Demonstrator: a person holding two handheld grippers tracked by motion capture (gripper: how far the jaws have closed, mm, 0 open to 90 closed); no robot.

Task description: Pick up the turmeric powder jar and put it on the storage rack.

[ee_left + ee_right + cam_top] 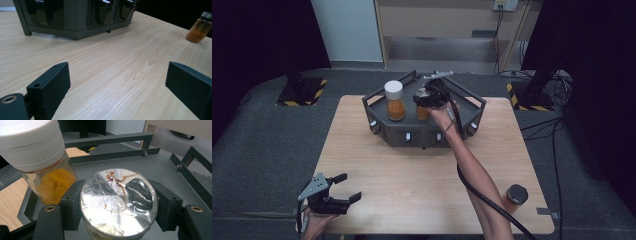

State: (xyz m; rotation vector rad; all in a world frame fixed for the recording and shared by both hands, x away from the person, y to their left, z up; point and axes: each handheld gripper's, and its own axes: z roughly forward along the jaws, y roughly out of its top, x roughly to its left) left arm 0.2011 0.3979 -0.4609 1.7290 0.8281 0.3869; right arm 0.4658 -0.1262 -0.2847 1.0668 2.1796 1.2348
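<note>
light: dim room, table lit from above | glare: foil lid (pixel 118 205) (strong) | blur: mild

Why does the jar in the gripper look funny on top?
The jar clamped in the right gripper has a torn, wrinkled foil seal with brownish smears and no cap, unlike the white-capped jar beside it on the rack.

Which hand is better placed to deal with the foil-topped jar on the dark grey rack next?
Right. The right hand-held gripper is already closed around the foil-topped glass jar on the dark grey metal rack. The left hand-held gripper sits open near the wooden table's near-left corner, far from the rack.
</note>
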